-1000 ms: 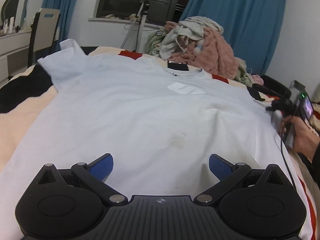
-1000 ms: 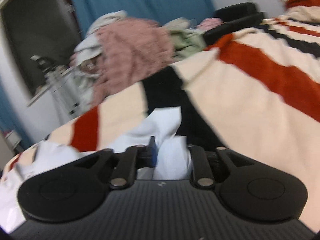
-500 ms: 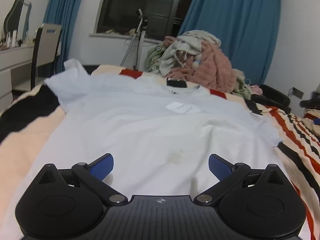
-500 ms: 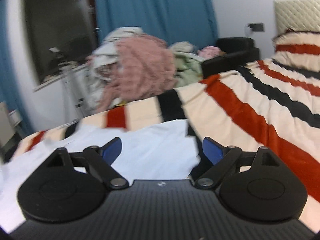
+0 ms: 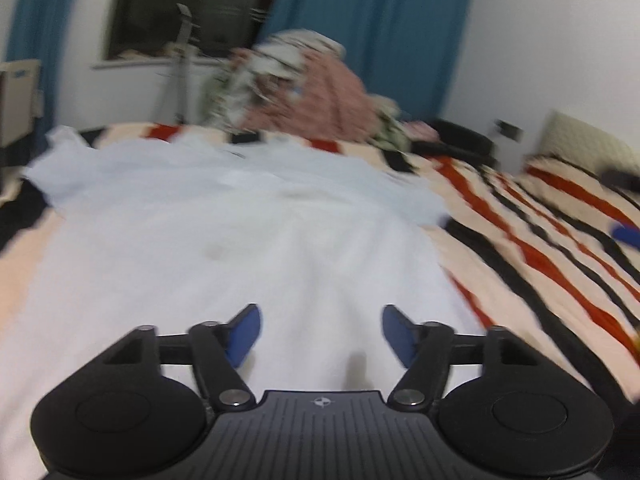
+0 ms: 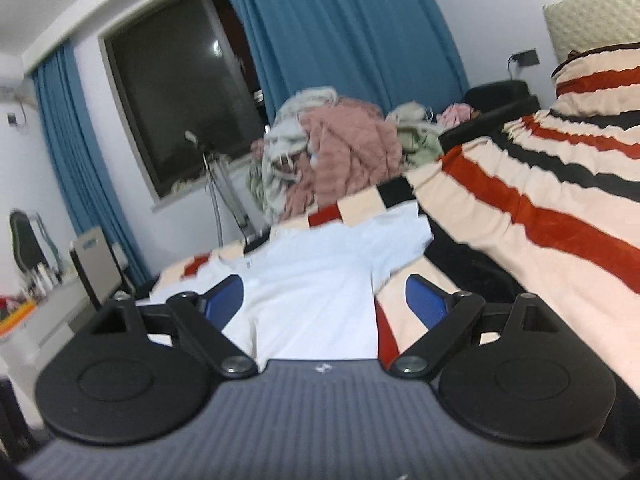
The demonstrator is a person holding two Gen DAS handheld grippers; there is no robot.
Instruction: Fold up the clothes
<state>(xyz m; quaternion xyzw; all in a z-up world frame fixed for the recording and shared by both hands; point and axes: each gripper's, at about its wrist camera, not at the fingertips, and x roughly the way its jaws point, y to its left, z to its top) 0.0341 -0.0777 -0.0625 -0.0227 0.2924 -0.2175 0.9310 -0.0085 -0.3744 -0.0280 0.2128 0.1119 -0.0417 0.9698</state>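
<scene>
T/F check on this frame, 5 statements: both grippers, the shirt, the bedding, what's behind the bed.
1. The left gripper is open with nothing between its fingers. True.
2. The right gripper is clamped on a sleeve. False: it is open and holds nothing.
3. The white T-shirt lies spread out on the striped blanket. True.
4. The shirt is already folded in half. False: both sleeves are out to the sides and no fold shows.
5. A pile of clothes sits beyond the far edge of the bed, in front of the blue curtain. True.
</scene>
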